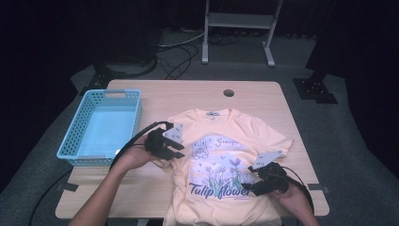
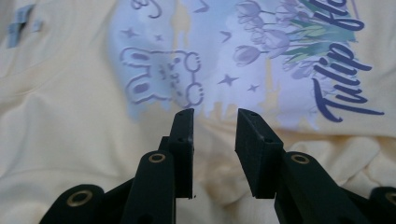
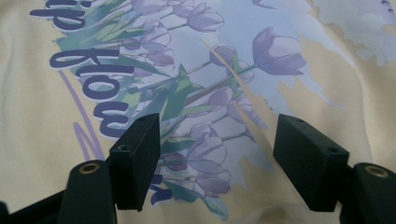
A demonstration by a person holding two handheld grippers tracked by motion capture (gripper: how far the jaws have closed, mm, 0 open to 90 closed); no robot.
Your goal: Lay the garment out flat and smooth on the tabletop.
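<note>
A pale yellow T-shirt lies face up on the wooden table, with a bunny and tulip print and "Tulip flower" lettering. Its hem hangs over the near edge. My left gripper hovers at the shirt's left side near the sleeve, jaws open with nothing between them. In the left gripper view it points at the bunny print, beside bunched fabric. My right gripper sits over the lower right of the print, open and empty. In the right gripper view its jaws straddle the tulips.
A light blue plastic basket stands empty at the table's left side. A round cable hole is near the table's far edge. Beyond the table are a white metal stand and cables on the dark floor.
</note>
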